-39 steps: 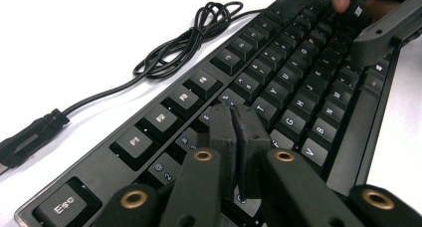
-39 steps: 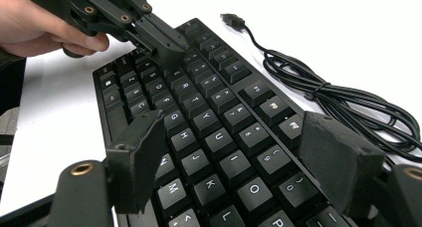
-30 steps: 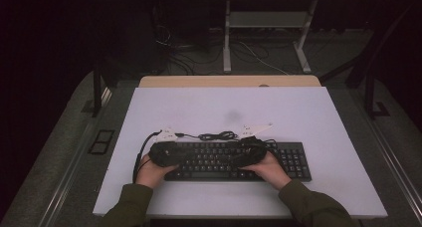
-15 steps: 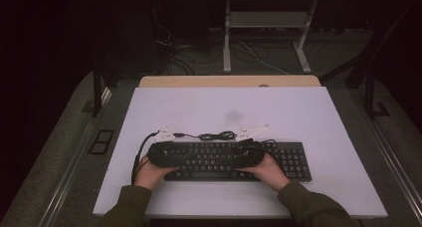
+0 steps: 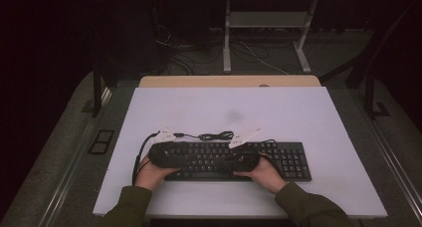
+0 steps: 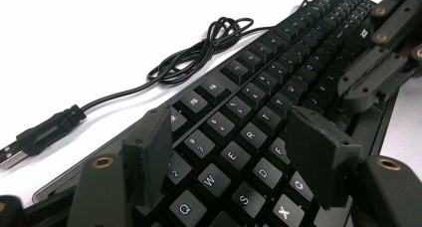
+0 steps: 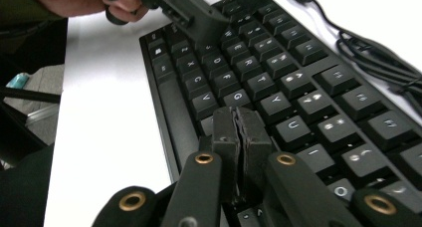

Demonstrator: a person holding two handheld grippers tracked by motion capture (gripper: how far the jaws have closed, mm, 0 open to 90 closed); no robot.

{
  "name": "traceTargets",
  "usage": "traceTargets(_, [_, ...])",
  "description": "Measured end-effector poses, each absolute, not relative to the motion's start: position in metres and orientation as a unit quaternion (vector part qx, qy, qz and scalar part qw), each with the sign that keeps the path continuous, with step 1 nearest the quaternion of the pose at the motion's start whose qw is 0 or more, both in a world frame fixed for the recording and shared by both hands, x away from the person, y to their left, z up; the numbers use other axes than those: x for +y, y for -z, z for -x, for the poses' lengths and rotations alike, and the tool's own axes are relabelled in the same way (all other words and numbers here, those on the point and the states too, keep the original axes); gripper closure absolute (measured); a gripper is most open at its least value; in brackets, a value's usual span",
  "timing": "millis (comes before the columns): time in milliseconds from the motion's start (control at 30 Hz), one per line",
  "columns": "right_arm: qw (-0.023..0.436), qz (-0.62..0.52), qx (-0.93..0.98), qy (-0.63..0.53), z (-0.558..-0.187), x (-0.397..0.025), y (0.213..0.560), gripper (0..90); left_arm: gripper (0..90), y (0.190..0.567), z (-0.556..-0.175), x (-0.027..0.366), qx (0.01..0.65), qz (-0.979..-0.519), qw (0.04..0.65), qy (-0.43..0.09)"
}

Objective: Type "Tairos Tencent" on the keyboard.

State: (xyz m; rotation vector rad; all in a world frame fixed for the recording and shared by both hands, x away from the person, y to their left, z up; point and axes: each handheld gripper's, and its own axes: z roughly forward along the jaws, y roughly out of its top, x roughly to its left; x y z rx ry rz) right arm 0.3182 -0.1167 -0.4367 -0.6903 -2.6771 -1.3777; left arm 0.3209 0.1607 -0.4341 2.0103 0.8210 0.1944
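- Right gripper view: right gripper (image 7: 240,137), jaws pressed together with nothing between, poised over the home-row keys of the keyboard (image 7: 278,87), apparently to press one as a single tip.
- Left gripper view: left gripper (image 6: 234,152), jaws apart above the Q-to-F keys, holding nothing.
- High view: keyboard lies at the near edge of the table (image 5: 308,112); its cable (image 5: 215,136) is coiled just behind.

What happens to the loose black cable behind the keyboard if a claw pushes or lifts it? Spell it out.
The cable lies in slack loops on the table, so it is probably floppy and would drape rather than hold its shape. It looks thin, so likely light. Pushed, it would probably slide and bunch, dragging its USB plug. It runs toward the keyboard, so a pull may tug that.
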Motion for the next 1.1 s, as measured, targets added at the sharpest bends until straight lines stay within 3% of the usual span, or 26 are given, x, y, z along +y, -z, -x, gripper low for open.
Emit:
traceTargets(833, [0.013,0.214,-0.881,0.423,-0.3154,-0.1087,0.4409,89.0,32.5,0.4338,-0.3213,0.1601,0.329,-0.821,0.459,-0.084])
traceTargets(1100, [0.016,0.223,-0.872,0.436,-0.3172,-0.1143,0.4372,80.0,32.7,0.4332,-0.3214,0.1589,0.329,-0.819,0.462,-0.086])
